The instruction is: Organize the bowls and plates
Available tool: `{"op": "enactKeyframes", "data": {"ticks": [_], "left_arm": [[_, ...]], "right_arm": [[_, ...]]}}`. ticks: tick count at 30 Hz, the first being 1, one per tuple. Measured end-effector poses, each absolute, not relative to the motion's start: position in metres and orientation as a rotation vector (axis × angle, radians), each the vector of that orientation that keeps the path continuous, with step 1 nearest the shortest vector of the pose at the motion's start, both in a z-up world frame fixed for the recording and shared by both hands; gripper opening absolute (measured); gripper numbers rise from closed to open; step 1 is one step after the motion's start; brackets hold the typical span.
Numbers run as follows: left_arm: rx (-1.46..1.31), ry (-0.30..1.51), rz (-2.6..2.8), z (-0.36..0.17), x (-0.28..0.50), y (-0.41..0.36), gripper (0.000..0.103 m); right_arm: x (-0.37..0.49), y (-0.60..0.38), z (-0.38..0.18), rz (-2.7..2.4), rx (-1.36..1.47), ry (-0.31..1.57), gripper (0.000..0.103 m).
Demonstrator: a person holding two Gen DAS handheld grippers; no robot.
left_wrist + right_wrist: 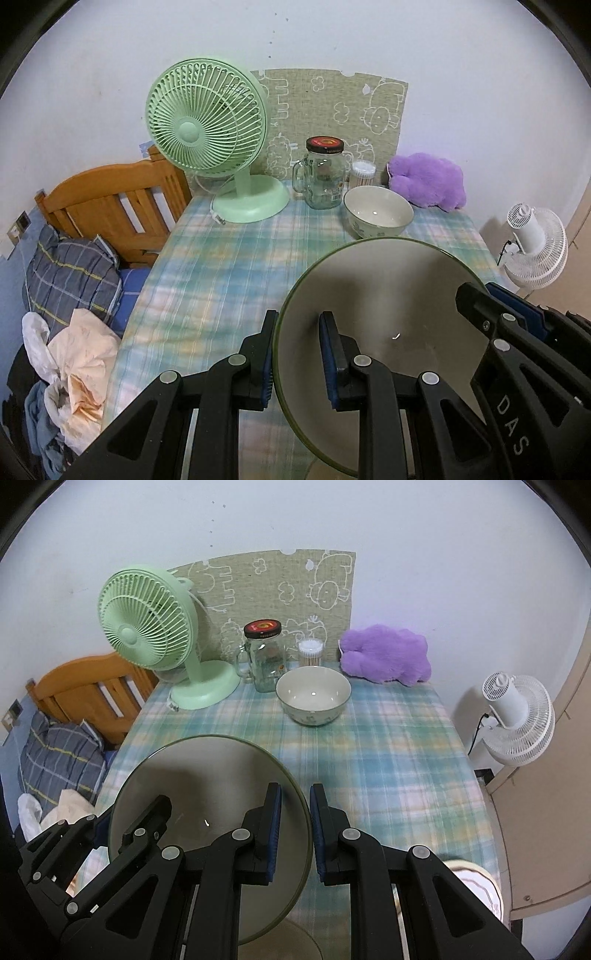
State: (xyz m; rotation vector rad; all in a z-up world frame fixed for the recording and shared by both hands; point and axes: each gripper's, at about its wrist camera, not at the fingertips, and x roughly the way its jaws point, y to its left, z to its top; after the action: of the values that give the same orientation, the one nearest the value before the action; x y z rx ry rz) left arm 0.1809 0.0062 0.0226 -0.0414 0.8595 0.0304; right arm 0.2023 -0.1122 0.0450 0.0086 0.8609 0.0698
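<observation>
**Both grippers clamped on one plate, lifted clear of the table**

Left gripper [299,360], seen through its own wrist camera: closed on the left rim of the green-edged plate [388,295], one blue pad under the rim, the other on the plate's inner face. Plate tilted and held above the checked tablecloth [221,266], with what looks like its shadow below the near edge. Right gripper [509,314] visible at the opposite rim, likewise pinched on. Beyond the plate, a pale bowl [378,211] standing alone on the cloth, just in front of a glass jar [323,177] and a tub of cotton swabs [363,173], between a green fan [207,122] and a purple plush toy [428,181].

Right wrist view: right gripper [295,834] nearly shut, straddling the plate's [207,775] right rim. Left gripper [110,834] gripping the far side. Bowl [313,696] well apart from the plate, further back on the table. Another dish [476,882] with a patterned rim partly hidden behind the gripper at lower right; too little shown to say more.

Step in hand, by the look of it: carrying the plate two-handed toward its resting place. Next move likely calls for keeping both grips even so the plate stays level, choosing a clear patch of cloth or a matching dish, then lowering flat before releasing. Uneven release could tip the plate.
</observation>
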Motion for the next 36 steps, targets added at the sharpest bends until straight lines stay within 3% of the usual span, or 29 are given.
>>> {"op": "enactKeyframes", "data": {"ticks": [20, 36], "left_arm": [[-0.026, 0.905, 0.004, -0.011, 0.106, -0.020, 0.020], [-0.033, 1.022, 0.014, -0.055, 0.098, -0.014, 0.020]], "right_arm": [[0.115, -0.143, 0.015, 0.077, 0.014, 0.892, 0.019], [0.105, -0.136, -0.031, 0.099, -0.015, 1.022, 0.019]]}}
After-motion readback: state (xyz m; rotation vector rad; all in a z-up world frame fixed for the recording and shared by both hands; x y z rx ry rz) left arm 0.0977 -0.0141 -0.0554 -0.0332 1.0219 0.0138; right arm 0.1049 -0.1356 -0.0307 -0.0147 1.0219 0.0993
